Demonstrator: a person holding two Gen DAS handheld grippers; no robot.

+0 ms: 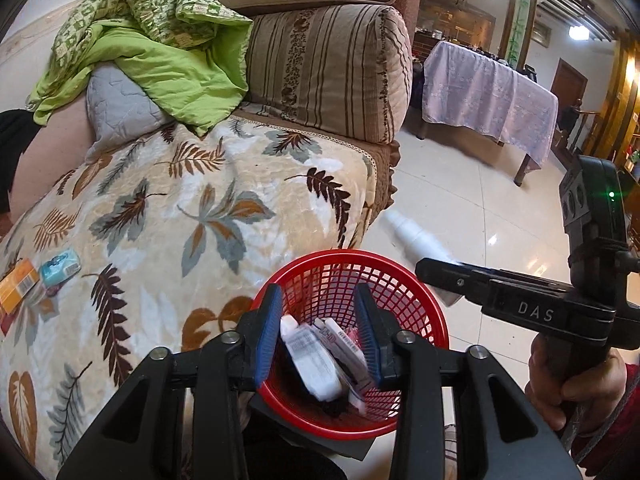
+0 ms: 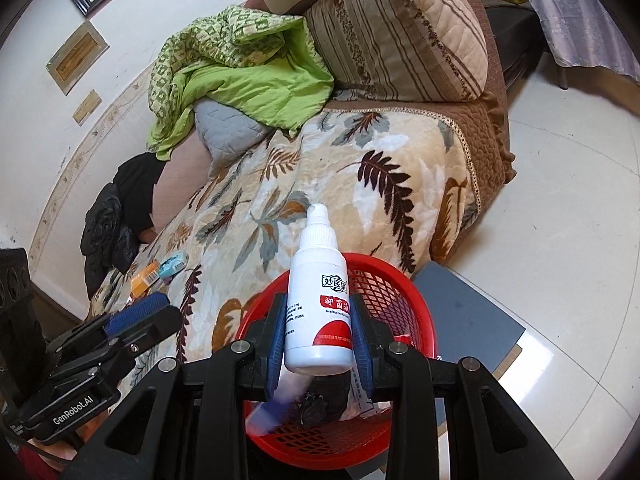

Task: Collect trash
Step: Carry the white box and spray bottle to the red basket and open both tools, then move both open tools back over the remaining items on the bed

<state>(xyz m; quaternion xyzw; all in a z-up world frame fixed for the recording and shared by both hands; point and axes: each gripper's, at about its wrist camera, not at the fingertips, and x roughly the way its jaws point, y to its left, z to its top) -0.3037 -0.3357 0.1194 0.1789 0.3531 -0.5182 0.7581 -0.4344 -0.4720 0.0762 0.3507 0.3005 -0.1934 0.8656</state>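
Observation:
A red mesh basket [image 1: 416,292] stands on the floor beside the sofa and also shows in the right wrist view [image 2: 412,300]. It holds a white packet [image 1: 312,360] and other trash. My left gripper [image 1: 320,332] is open above the basket, with nothing between its blue pads. My right gripper [image 2: 320,332] is shut on a white spray bottle [image 2: 318,304] with a red label, held above the basket. The bottle also shows in the left wrist view [image 1: 416,240]. An orange box [image 1: 16,288] and a teal packet [image 1: 60,266] lie on the sofa blanket at the left.
The sofa has a leaf-patterned blanket [image 1: 192,216], a striped cushion [image 1: 332,72] and a green quilt [image 1: 152,48]. A dark flat board [image 2: 476,320] lies under the basket. A table with a lilac cloth [image 1: 492,92] stands across the tiled floor [image 1: 460,192]. Black clothing [image 2: 120,216] lies at the sofa's far end.

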